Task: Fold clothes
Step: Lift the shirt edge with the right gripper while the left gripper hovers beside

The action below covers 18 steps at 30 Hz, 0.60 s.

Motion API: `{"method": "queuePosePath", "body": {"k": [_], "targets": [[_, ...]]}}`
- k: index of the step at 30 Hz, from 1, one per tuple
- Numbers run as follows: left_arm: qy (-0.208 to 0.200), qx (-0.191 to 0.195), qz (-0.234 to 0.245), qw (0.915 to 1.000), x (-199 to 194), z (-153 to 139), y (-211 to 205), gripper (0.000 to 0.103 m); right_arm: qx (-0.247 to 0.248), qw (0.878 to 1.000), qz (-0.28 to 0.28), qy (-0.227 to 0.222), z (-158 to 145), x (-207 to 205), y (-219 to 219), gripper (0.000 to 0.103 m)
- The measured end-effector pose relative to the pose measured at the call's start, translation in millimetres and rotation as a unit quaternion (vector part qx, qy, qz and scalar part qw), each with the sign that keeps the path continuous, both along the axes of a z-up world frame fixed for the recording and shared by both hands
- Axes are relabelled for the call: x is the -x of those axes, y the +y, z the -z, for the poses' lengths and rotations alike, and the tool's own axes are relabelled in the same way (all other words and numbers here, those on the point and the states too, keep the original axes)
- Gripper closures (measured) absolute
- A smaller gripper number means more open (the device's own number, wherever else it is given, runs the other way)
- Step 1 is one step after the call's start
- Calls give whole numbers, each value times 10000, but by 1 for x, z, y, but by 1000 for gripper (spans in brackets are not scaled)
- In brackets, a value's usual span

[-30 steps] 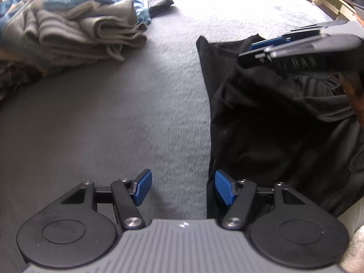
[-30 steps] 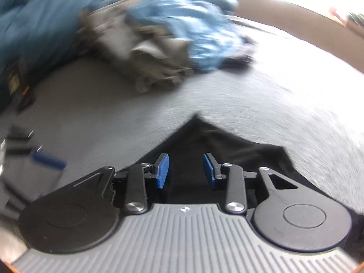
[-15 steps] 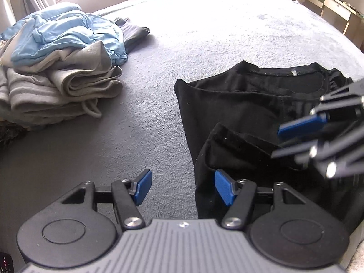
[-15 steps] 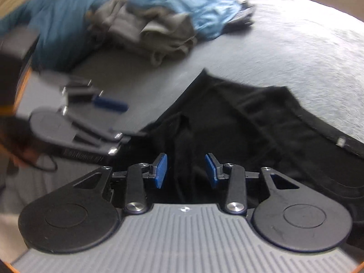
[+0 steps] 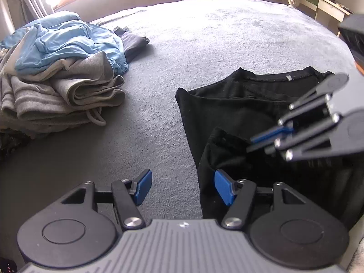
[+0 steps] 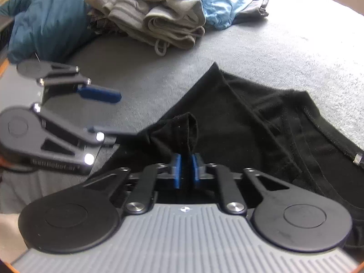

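Half a second ago the right gripper [image 6: 184, 167] had its blue pads apart over the cloth; now its jaws have just been closing and pinch a raised fold of the black T-shirt [image 6: 238, 122] at the lower centre of the right wrist view. From the pads the fold stands up as a small peak, and the rest of the shirt spreads flat toward the right edge of the frame.

In the left wrist view the left gripper [image 5: 183, 186] is spread about half wide at the bottom of the frame, holding nothing, its right pad over the shirt's near left edge and its left pad over the grey bed cover [image 5: 141, 118]. Above it the shirt lies at centre right, partly folded, matte black, its collar with a small pale tag toward the top. Farther off, at upper left, sits a pile of grey and light blue clothes [image 5: 63, 72], well apart from the shirt.
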<state>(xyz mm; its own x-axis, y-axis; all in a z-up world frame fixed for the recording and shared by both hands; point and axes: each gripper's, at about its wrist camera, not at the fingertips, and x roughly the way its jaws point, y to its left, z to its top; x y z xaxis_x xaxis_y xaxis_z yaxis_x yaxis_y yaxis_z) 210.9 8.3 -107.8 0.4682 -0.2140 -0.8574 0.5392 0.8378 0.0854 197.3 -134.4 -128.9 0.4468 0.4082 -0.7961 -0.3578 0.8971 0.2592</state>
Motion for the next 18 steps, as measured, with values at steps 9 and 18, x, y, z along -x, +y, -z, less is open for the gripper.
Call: {"method": "queuePosePath", "body": {"k": [9, 18], "targets": [[109, 81, 142, 9998, 8, 6, 3, 41, -158, 9995, 256, 71, -1, -27, -19, 95], [-155, 126, 478, 9987, 2, 5, -1, 45, -410, 9987, -254, 193, 6, -56, -15, 75]]}}
